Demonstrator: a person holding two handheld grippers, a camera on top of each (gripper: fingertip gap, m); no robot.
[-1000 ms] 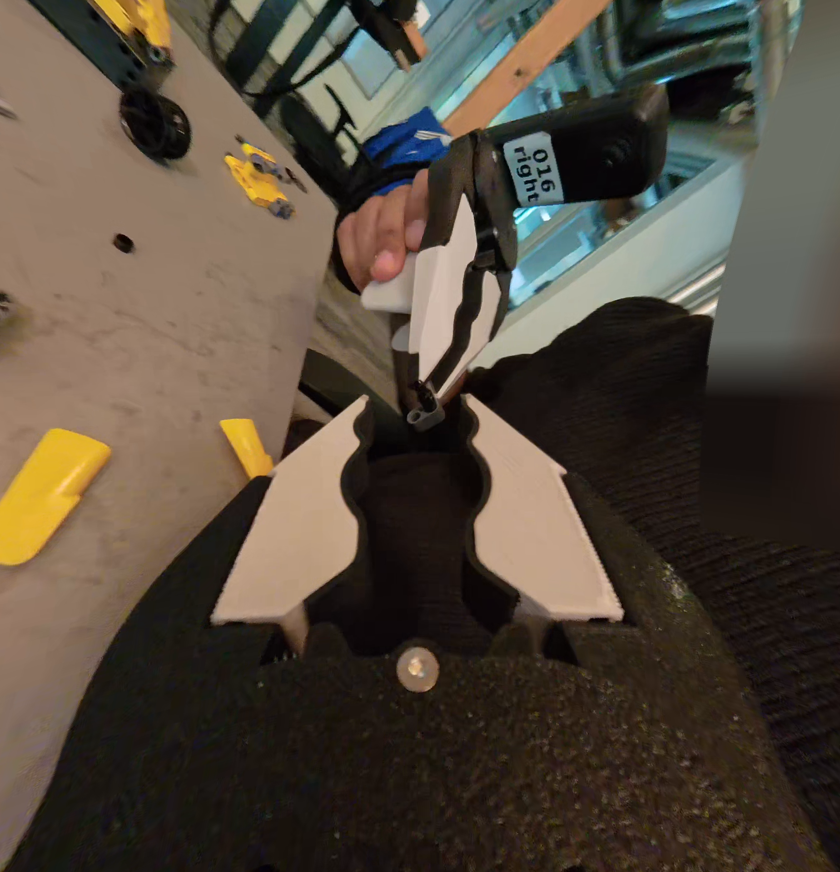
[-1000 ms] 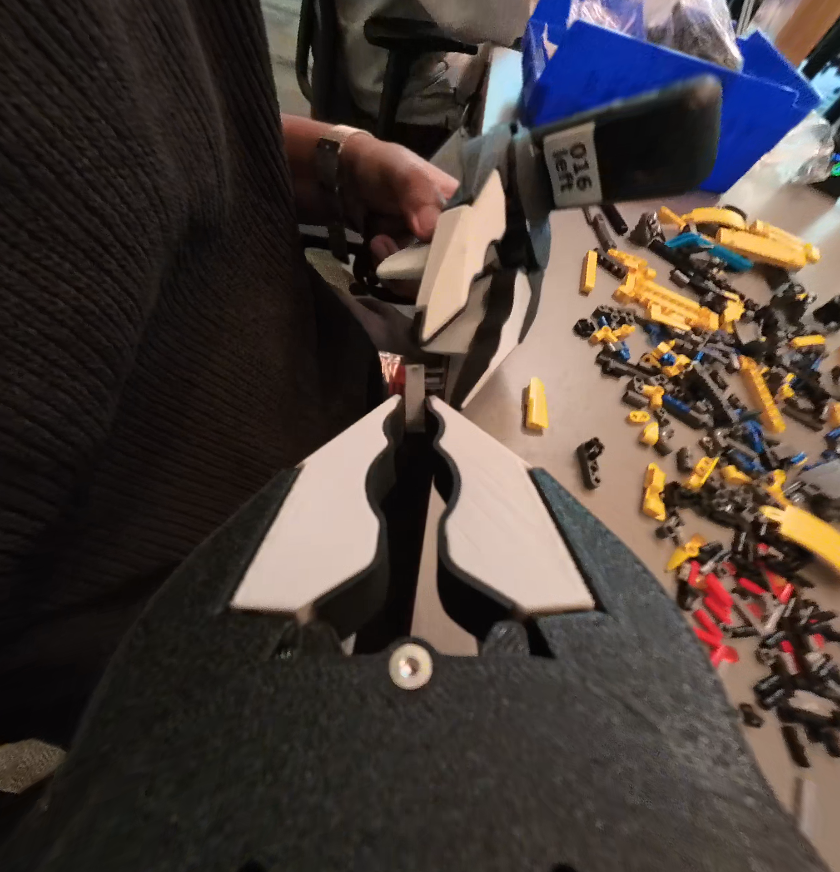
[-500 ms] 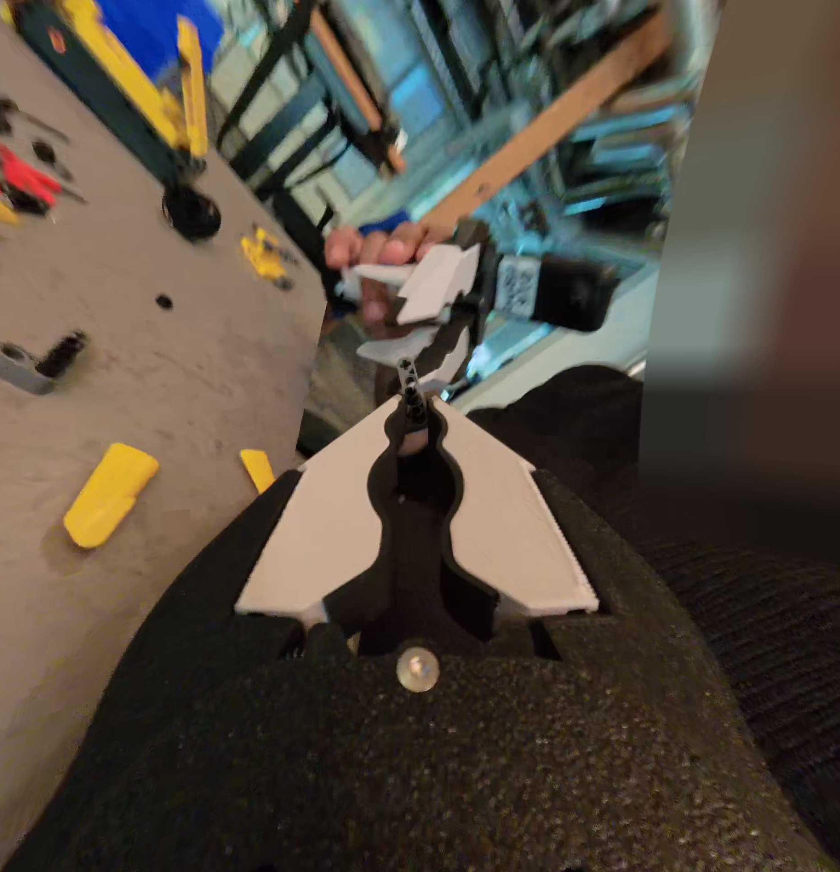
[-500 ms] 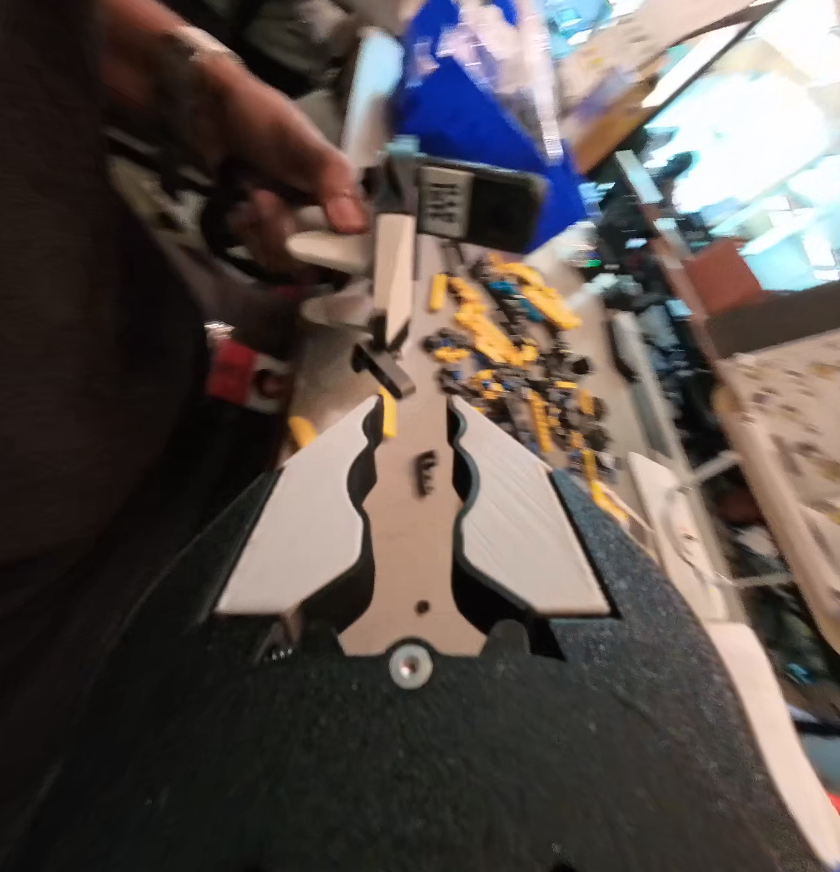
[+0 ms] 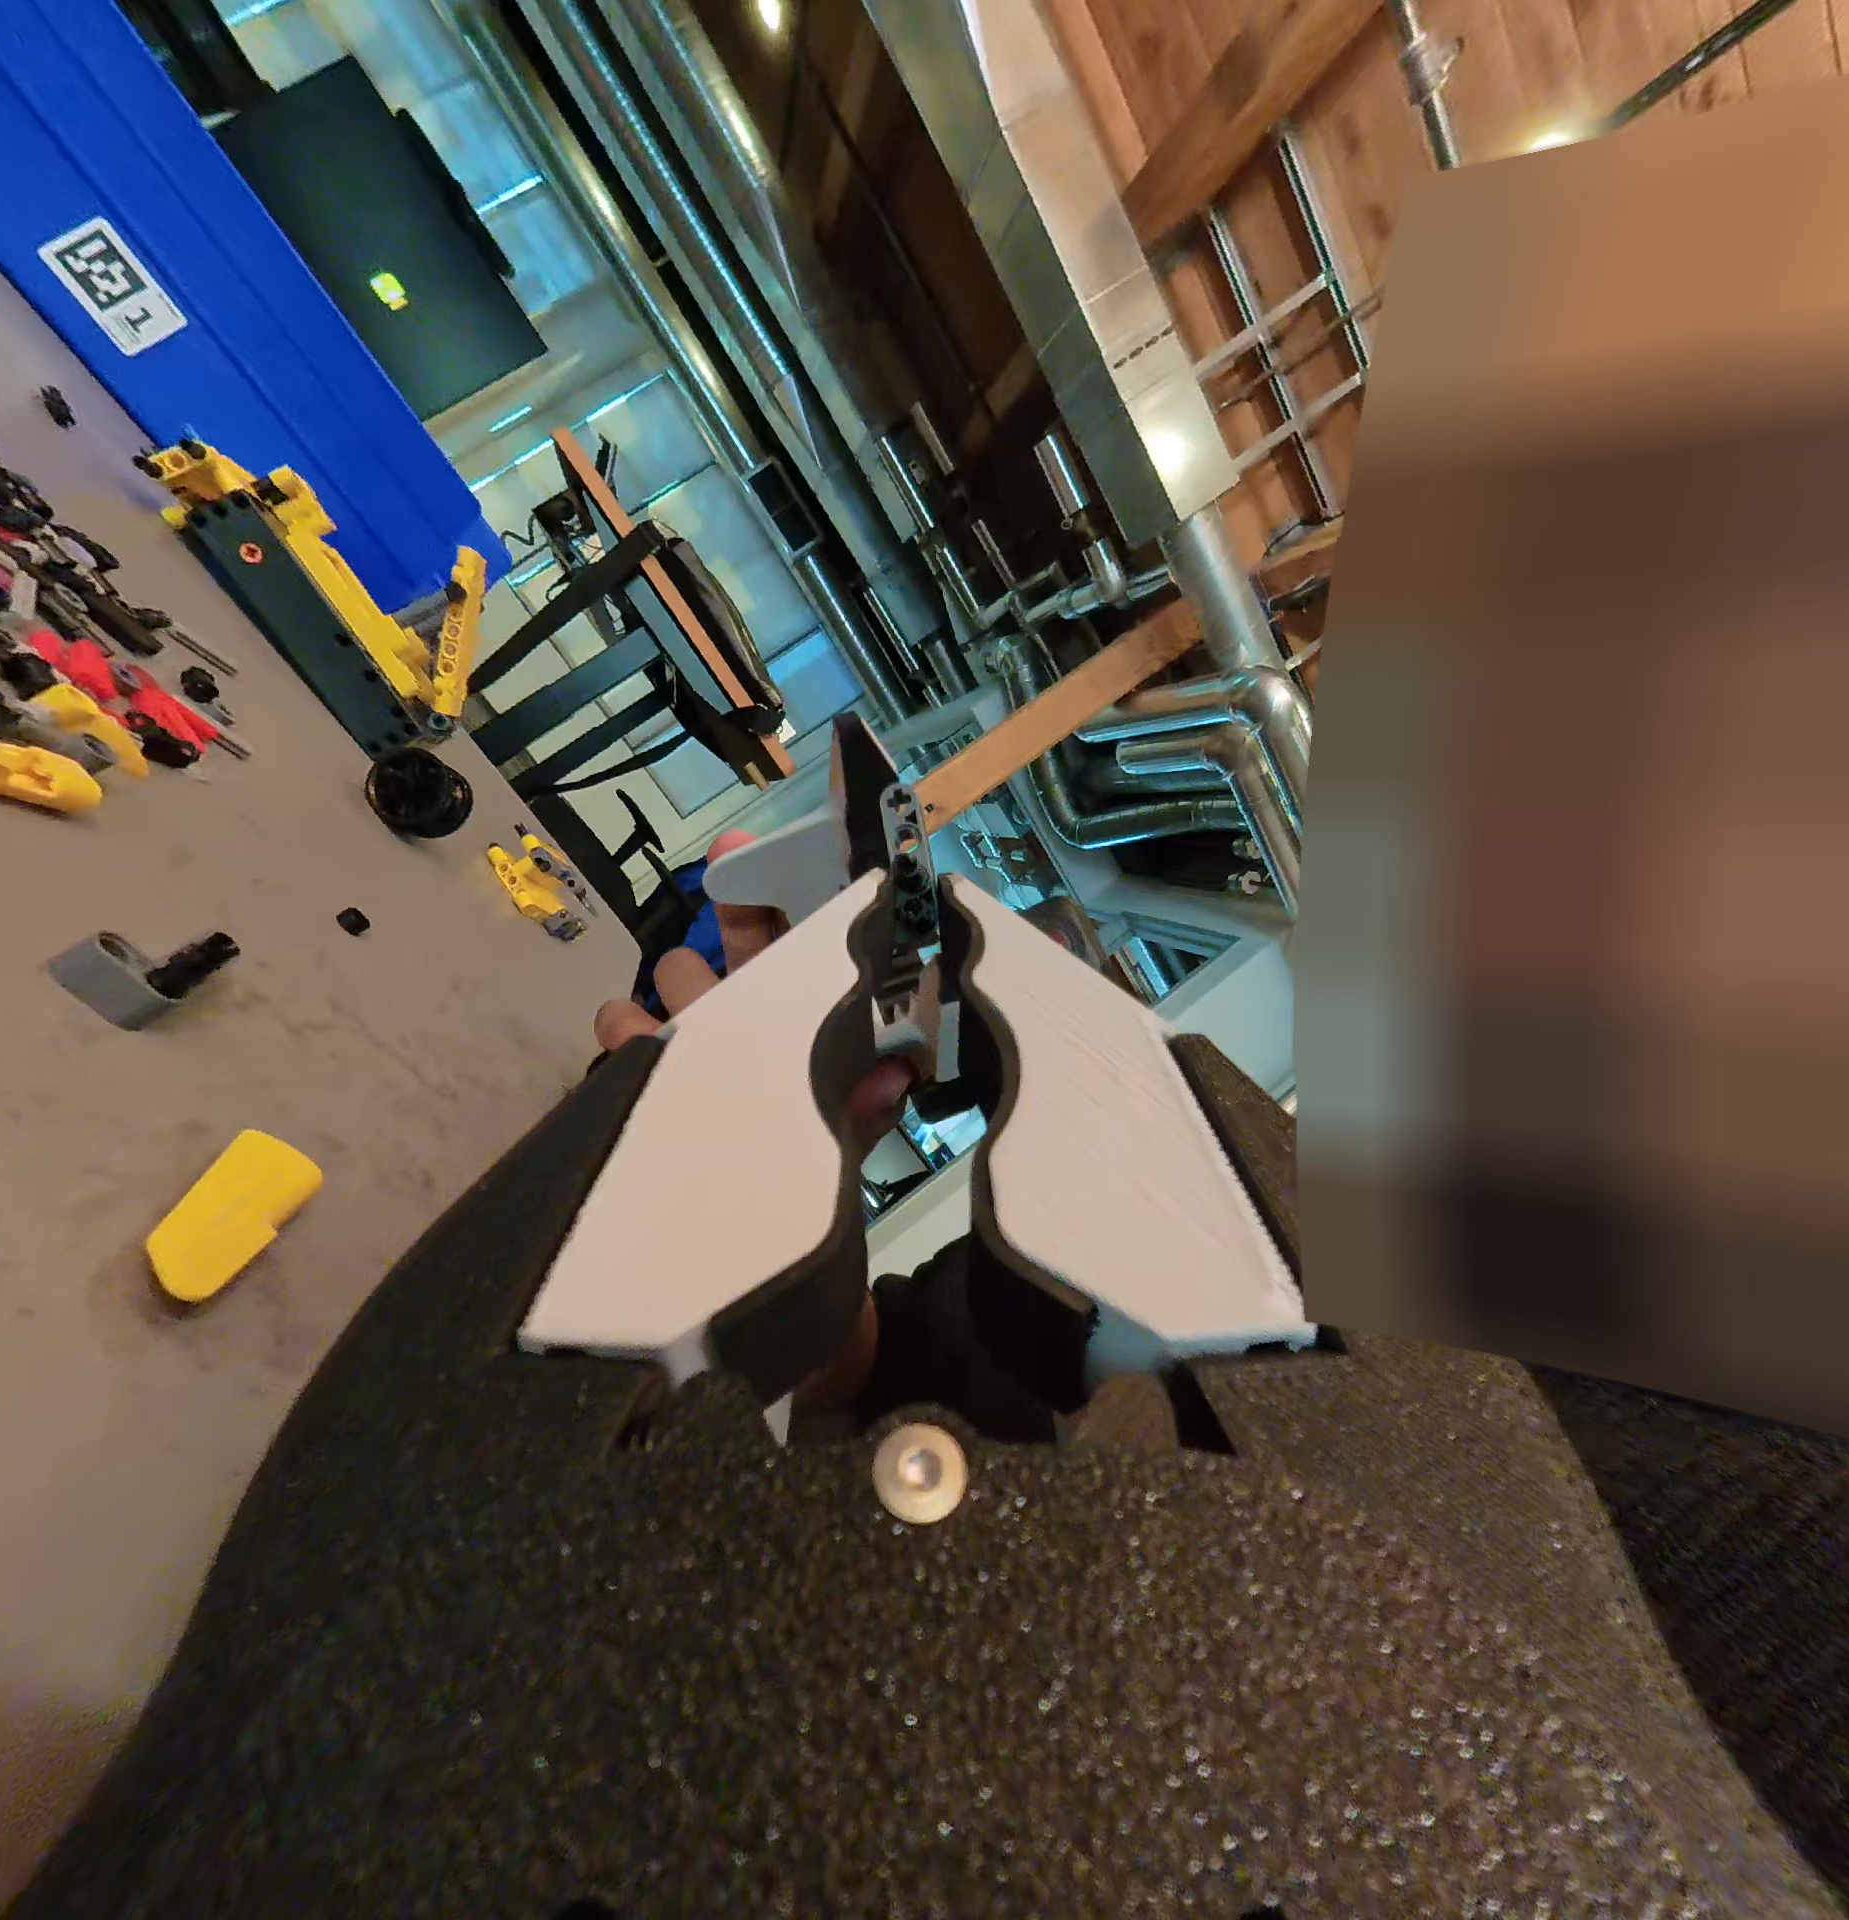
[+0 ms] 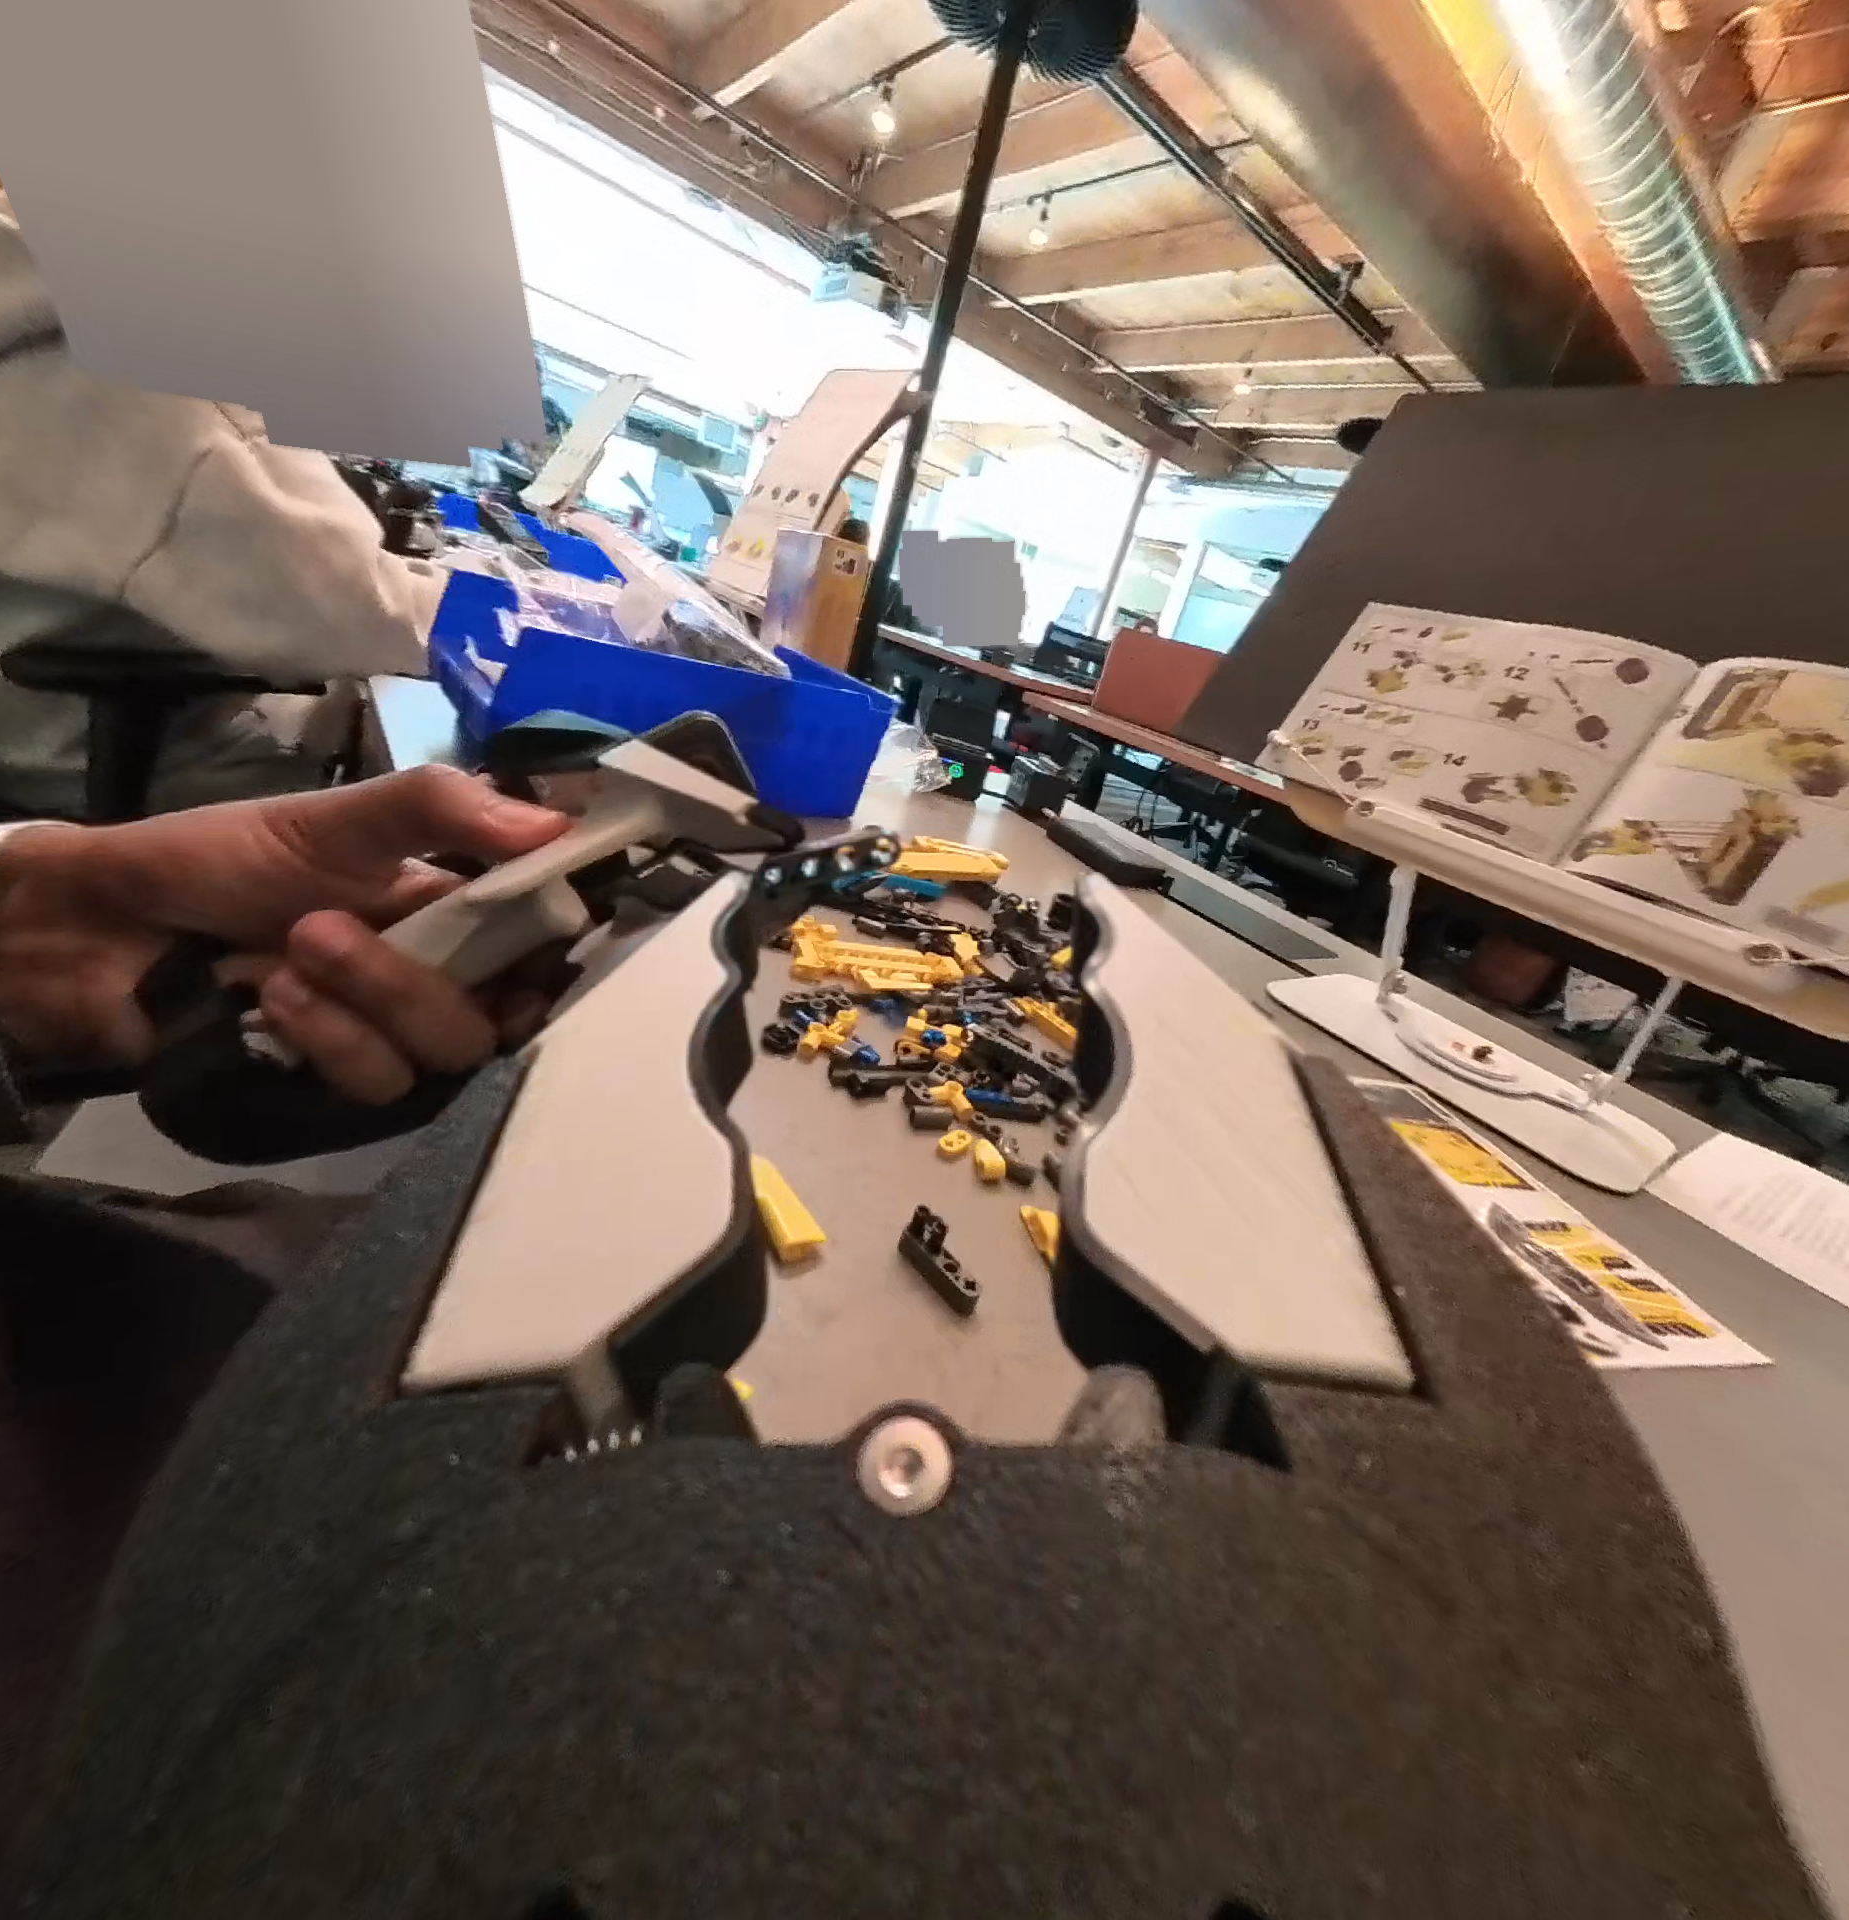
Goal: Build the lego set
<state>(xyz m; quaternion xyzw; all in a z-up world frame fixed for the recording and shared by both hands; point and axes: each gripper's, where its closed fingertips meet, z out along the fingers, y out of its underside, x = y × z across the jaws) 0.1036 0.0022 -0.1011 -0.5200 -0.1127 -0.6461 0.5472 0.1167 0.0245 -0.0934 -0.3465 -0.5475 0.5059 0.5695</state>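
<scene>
My left gripper is shut on a small grey and black beam with holes, which sticks up past its tips above the table edge. In the right wrist view the left gripper shows at the left in a person's hand, with the beam pointing right. My right gripper is open and empty, just right of the beam, above a pile of yellow, black and blue pieces. One of its fingers shows behind the left gripper's tips.
On the grey table lie a yellow curved piece, a grey piece with a black pin, a black wheel and a yellow and black part-built model. A blue bin and an open booklet on a stand stand farther back. The grippers are tip to tip, or close to it.
The right gripper, shut on the beam a second ago, has opened and drawn away. The left gripper has closed on the beam. Both views have swung upward.
</scene>
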